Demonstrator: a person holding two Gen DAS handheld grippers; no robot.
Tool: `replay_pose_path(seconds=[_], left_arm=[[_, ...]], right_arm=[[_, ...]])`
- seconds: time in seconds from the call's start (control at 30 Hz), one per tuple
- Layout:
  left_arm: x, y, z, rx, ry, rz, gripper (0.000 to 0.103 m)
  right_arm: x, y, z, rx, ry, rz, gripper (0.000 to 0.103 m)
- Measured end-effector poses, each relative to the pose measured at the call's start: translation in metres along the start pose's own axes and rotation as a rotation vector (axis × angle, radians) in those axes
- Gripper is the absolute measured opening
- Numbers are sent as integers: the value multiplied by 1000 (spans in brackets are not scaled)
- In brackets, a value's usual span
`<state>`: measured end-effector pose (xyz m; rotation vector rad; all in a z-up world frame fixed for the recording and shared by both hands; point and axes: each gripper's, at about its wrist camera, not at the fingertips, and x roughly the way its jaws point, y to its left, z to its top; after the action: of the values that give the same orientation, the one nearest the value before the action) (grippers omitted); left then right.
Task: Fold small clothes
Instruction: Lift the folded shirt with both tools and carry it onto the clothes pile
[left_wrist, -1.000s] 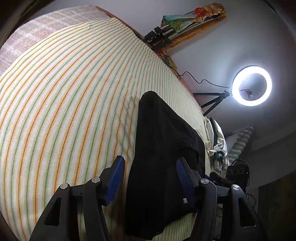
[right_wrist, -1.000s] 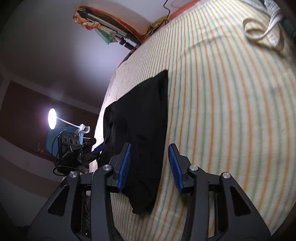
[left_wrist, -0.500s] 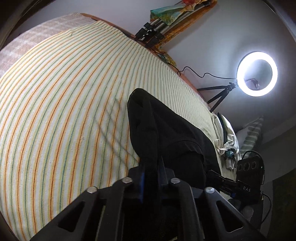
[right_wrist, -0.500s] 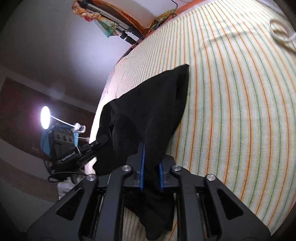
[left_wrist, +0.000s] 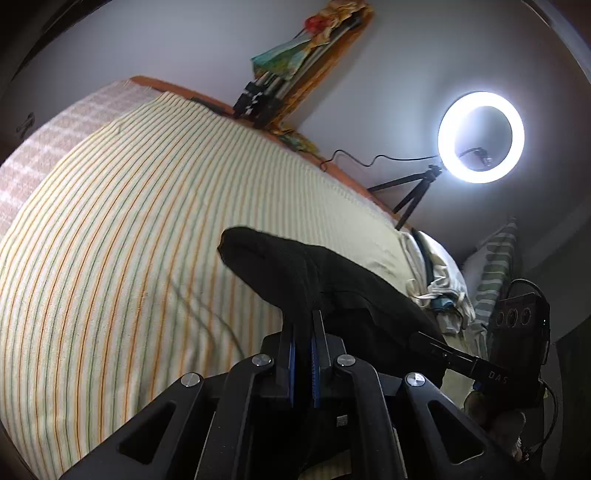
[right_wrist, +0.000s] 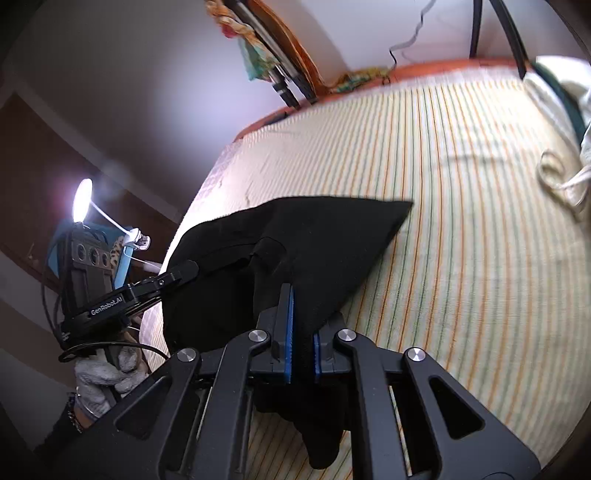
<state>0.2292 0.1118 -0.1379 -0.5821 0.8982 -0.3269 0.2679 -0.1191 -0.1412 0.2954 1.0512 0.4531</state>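
Black garment (left_wrist: 332, 280): small dark piece of clothing, lying partly on the bed (left_wrist: 129, 229) and partly lifted off it. One pointed corner rests flat on the sheet, seen in the right wrist view (right_wrist: 399, 210); the near edge is raised and bunched between the two grippers.

Left gripper (left_wrist: 303, 354): fingers closed tight on a fold of the black garment, blue pads (left_wrist: 291, 365) pressing the cloth from both sides. Seen from the right wrist view (right_wrist: 181, 273), it grips the garment's far edge, carried by a hand in a grey glove (right_wrist: 99, 373).

Right gripper (right_wrist: 300, 354): fingers closed on the garment's near edge, cloth pinched between the blue pads (right_wrist: 289, 347), a loose end hanging below them.

Bed: covered by a cream sheet with orange and green stripes.

Ring light (left_wrist: 480, 136): lit, on a small tripod beyond the bed's far edge.

Pale clothes (left_wrist: 439, 273): heaped on the bed near the tripod, well apart from the black garment.
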Motion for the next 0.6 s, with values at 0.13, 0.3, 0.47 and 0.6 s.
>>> replay_pose_path(seconds=[0.13,0.3,0.47,0.6], left_arm=[[-12,-23,-2,36,-18,-22,3],[-19,-47,-7,53,-16,-64,3],[-14,-76,-11,78,-8,-96,3],[1,-107,-7,110,10,-121,3]], right_arm=[[-26,11,0,-28,-34,-17,9],[-63,8,1,-29,-73,-22,9],[-91,-6,0,-29,-83,-31,9],[-112,-24,5,-20,-95,-40,9]])
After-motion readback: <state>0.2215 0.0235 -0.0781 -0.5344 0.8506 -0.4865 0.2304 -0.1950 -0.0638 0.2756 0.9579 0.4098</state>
